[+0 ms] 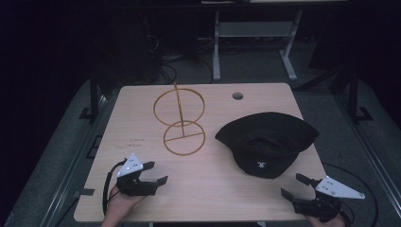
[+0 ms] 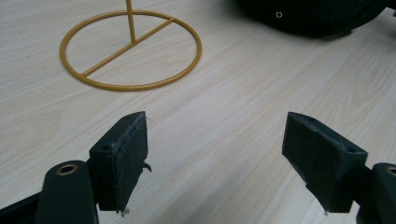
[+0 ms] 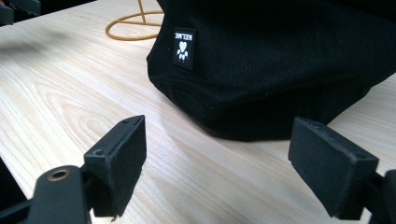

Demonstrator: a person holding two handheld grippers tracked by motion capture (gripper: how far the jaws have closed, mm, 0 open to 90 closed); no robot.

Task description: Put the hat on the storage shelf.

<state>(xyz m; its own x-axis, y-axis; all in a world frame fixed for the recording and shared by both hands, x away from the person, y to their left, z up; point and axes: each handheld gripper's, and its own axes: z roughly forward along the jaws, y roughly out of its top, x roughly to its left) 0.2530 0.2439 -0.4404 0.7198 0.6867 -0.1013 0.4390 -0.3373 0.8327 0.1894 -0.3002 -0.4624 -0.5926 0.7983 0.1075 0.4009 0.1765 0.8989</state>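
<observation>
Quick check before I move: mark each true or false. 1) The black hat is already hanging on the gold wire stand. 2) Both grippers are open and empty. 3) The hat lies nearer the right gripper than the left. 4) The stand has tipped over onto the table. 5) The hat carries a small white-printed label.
1) False: the black hat lies on the table, apart from the gold wire stand.
2) True: the left gripper and the right gripper have their jaws spread with nothing between them.
3) True.
4) False: the stand is upright on its ring base.
5) True: the label faces the right gripper.
</observation>
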